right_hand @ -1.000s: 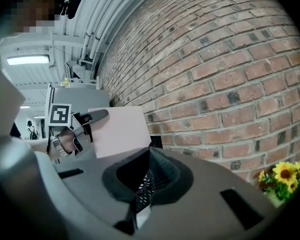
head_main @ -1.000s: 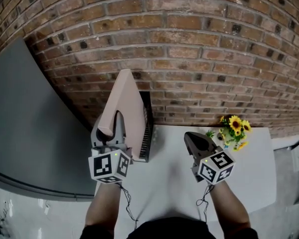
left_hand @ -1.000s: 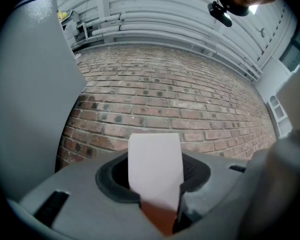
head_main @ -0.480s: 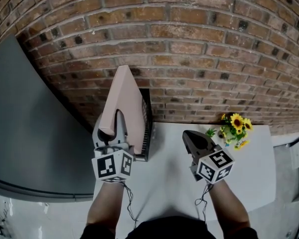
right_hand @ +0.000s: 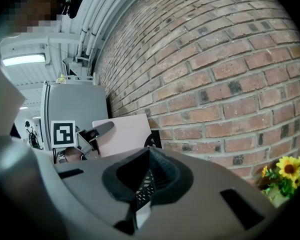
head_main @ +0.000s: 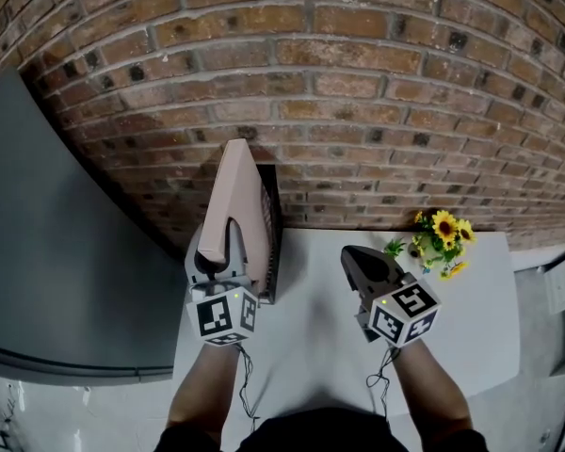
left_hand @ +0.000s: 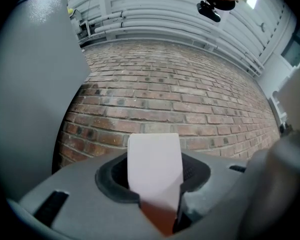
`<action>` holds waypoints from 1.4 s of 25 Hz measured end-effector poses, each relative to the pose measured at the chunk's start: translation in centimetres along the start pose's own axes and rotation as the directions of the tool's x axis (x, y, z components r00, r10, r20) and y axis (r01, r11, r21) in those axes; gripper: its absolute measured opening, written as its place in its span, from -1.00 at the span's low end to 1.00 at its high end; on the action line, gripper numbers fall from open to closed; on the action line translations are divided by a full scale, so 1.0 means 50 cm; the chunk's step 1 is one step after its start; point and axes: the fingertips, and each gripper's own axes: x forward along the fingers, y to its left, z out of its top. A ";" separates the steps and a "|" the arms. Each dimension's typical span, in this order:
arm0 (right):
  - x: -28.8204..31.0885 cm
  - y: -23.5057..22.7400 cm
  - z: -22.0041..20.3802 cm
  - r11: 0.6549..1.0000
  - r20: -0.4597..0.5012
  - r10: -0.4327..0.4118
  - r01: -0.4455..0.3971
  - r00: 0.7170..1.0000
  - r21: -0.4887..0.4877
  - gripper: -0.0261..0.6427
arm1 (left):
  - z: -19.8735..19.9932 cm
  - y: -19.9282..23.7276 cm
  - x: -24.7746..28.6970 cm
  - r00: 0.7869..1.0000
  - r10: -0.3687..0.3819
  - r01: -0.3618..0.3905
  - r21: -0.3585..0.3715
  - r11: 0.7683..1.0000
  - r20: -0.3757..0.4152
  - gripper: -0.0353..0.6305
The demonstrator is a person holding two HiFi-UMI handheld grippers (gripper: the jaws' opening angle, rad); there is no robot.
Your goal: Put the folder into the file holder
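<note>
A pale pink folder [head_main: 237, 191] stands upright on its edge near the brick wall, with my left gripper [head_main: 217, 252] shut on its near edge. In the left gripper view the folder [left_hand: 154, 164] fills the gap between the jaws. The black mesh file holder [head_main: 275, 252] stands at the table's back left, right against the folder's right side. I cannot tell whether the folder's lower edge is inside it. My right gripper [head_main: 363, 264] hovers over the table's middle, shut and empty. In the right gripper view I see the folder [right_hand: 125, 131] and the file holder [right_hand: 154, 140] ahead.
A small bunch of sunflowers [head_main: 440, 241] stands at the back right of the white table [head_main: 471, 318]. The brick wall [head_main: 377, 111] runs close behind the table. A grey cabinet [head_main: 56, 252] borders the table's left side.
My left gripper has come down a little with the folder, so the folder sits lower beside the file holder. The right gripper has kept its place.
</note>
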 end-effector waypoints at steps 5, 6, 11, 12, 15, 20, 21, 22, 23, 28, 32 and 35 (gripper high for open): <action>0.002 -0.002 -0.011 1.000 -0.006 0.000 0.000 1.000 0.012 -0.91 | -0.048 -0.006 -0.006 1.000 -0.003 0.003 0.014 1.000 -0.024 -0.40; 0.003 -0.001 -0.015 1.000 -0.007 0.001 -0.001 1.000 0.016 -0.91 | -0.056 -0.007 -0.008 1.000 -0.002 0.003 0.023 1.000 -0.023 -0.40; 0.010 0.008 -0.034 0.999 -0.020 0.011 -0.010 1.000 0.035 -0.91 | -0.095 -0.015 -0.018 1.000 0.003 -0.002 0.044 0.999 -0.030 -0.39; 0.011 0.010 -0.036 0.999 -0.022 0.013 -0.012 1.000 0.037 -0.91 | -0.102 -0.015 -0.020 0.999 0.005 -0.004 0.042 0.999 -0.035 -0.39; 0.014 0.014 -0.037 0.999 -0.022 0.018 -0.017 1.000 0.039 -0.91 | -0.121 -0.014 -0.025 0.999 0.010 -0.008 0.043 0.999 -0.050 -0.39; 0.014 0.015 -0.040 0.999 -0.022 0.021 -0.020 1.000 0.045 -0.91 | -0.130 -0.012 -0.027 0.998 0.017 -0.014 0.054 0.998 -0.056 -0.38; 0.014 0.016 -0.040 0.999 -0.023 0.023 -0.022 0.999 0.044 -0.91 | -0.130 -0.011 -0.027 0.998 0.016 -0.013 0.056 0.998 -0.057 -0.37; 0.013 0.017 -0.039 0.999 -0.022 0.024 -0.023 0.999 0.044 -0.91 | -0.131 -0.011 -0.028 0.998 0.014 -0.011 0.059 0.998 -0.060 -0.36; 0.013 0.019 -0.038 0.999 -0.020 0.027 -0.026 0.999 0.044 -0.91 | -0.131 -0.011 -0.029 0.998 0.010 -0.006 0.064 0.998 -0.063 -0.35; 0.009 0.028 -0.026 0.999 0.004 0.044 -0.044 0.999 0.031 -0.91 | -0.112 -0.022 -0.048 0.999 -0.021 0.026 0.118 0.993 -0.042 -0.28; 0.001 0.036 -0.022 0.999 0.004 0.054 -0.054 0.999 0.003 -0.91 | -0.072 -0.032 -0.077 0.999 -0.034 0.034 0.144 0.989 -0.004 -0.25; -0.007 0.043 -0.019 0.997 0.001 0.075 -0.075 0.997 -0.013 -0.91 | -0.028 -0.040 -0.109 0.999 -0.026 0.021 0.169 0.985 0.026 -0.25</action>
